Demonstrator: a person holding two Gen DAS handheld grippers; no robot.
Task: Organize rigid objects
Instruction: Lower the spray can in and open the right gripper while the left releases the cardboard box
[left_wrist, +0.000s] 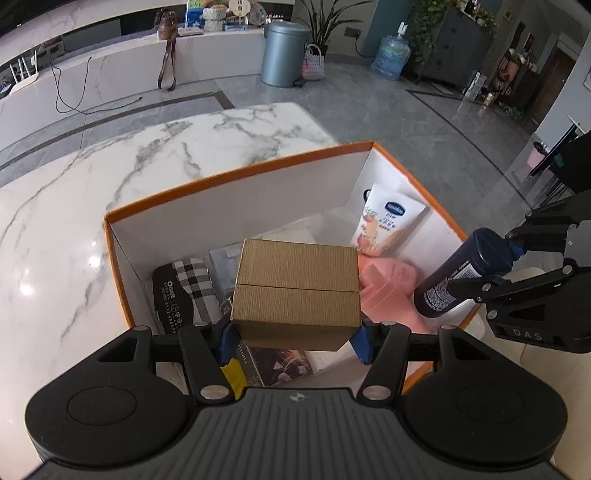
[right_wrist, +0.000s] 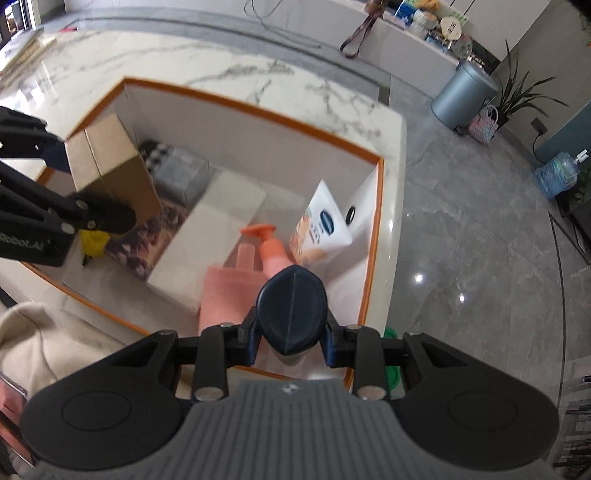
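Between the blue pads of the left gripper (left_wrist: 295, 338) sits a small brown cardboard box (left_wrist: 297, 291), clamped at its two lower corners and held above the open storage box (left_wrist: 236, 173), an orange-rimmed carton with white inner walls that rests on a white marble table (left_wrist: 110, 177). Under the cardboard box, on the carton's floor, lie a dark printed booklet (left_wrist: 280, 363) and something yellow (left_wrist: 234, 373) just beside the left finger. Left of the held box lies a black case with a checked cloth panel (left_wrist: 184, 291); to its right lies a pink pump bottle (left_wrist: 388, 291).

At the right side of the left wrist view the right gripper (right_wrist: 291, 341) is closed on a dark navy bottle (left_wrist: 461, 273), which tilts over the carton's right rim. From the right wrist view, the bottle's rounded bottom (right_wrist: 291, 310) fills the space between the jaws, and beneath it lie the pink pump bottle with its orange pump head (right_wrist: 258, 230) and a flat white box (right_wrist: 210, 240). A cream-coloured sleeve (right_wrist: 40, 332) shows at the lower left of that view.

Farther in, a white Vaseline tube (left_wrist: 388, 221) leans against the carton's far right wall, its wide crimped end uppermost. Beyond the table lies a grey tiled floor with a blue-grey pedal bin (left_wrist: 284, 53), a water jug (left_wrist: 391, 55) and a potted plant (left_wrist: 325, 22)
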